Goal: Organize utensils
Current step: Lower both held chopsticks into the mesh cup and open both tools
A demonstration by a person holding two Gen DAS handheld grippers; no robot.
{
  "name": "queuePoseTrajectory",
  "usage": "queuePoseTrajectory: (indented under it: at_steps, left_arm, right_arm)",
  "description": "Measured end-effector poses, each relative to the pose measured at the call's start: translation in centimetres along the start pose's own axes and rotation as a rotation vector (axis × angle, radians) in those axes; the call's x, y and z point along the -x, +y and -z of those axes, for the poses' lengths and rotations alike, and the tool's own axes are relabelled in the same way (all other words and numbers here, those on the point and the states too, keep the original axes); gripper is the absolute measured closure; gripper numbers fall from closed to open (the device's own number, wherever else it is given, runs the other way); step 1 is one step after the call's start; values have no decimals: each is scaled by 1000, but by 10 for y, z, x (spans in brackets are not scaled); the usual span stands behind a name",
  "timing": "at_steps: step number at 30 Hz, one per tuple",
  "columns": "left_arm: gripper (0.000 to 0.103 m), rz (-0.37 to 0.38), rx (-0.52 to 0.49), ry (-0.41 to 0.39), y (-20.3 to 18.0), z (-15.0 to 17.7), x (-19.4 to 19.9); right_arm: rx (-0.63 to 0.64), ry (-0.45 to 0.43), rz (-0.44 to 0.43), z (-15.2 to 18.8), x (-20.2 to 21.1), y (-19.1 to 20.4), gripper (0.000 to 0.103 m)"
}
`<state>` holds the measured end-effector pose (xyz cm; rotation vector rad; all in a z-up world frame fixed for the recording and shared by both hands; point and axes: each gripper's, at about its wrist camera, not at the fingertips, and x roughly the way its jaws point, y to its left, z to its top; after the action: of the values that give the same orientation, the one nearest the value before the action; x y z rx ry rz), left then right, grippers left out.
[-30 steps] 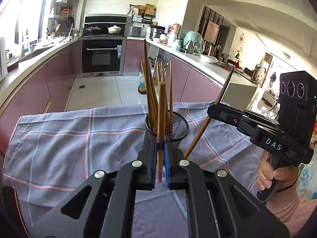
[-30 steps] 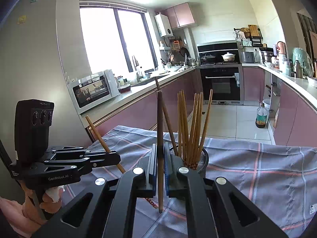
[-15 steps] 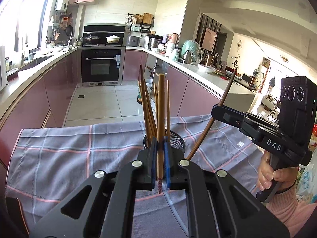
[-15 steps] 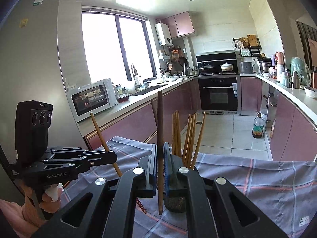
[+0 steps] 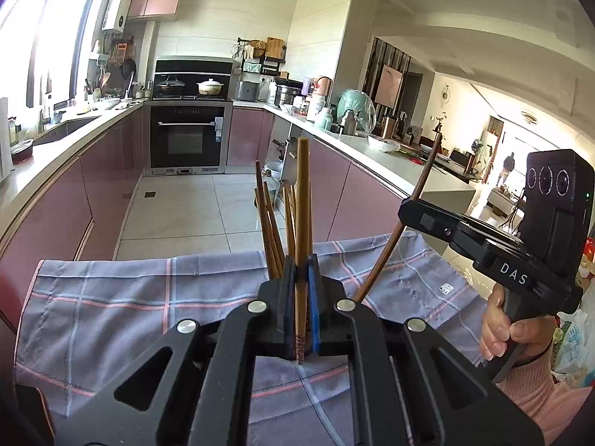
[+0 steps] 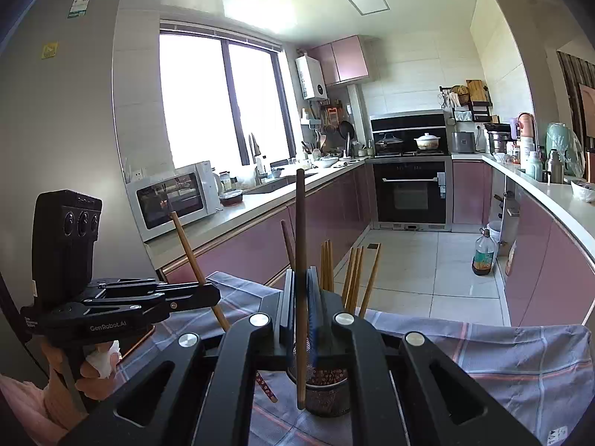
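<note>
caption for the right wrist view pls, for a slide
Right tongs grip a chopstick upright over the mesh holder.

My left gripper hides the holder; my right gripper covers the holder's rim.

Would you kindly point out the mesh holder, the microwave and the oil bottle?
mesh holder (image 6: 327,396): right wrist view, front wall.
microwave (image 6: 169,200): right wrist view, door glass.
oil bottle (image 6: 483,256): right wrist view, body, on the floor.
</note>
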<state>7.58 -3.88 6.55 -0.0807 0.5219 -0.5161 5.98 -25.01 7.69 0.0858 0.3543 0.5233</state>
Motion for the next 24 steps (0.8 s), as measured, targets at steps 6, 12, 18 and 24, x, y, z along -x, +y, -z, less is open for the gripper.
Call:
queuePoseTrajectory:
  at_steps: [6,12,18,24]
  left_arm:
    - [96,-6,-14,-19,-4,-8,1]
    - [96,-3,-22,-27,-10,-12,-1]
    - [96,-6,-34,-38,-16,-20,-3]
    - [96,-13,-37,-57,-20,-26,-2]
  right_arm:
    - [-15,-26,11,-10,0,-8,98]
    - [-25,-58,24,-21,-1,-15,98]
    - [-39,-79,30,-26,-5,-20,98]
    - [-51,-71,35,-24,-15,-24,98]
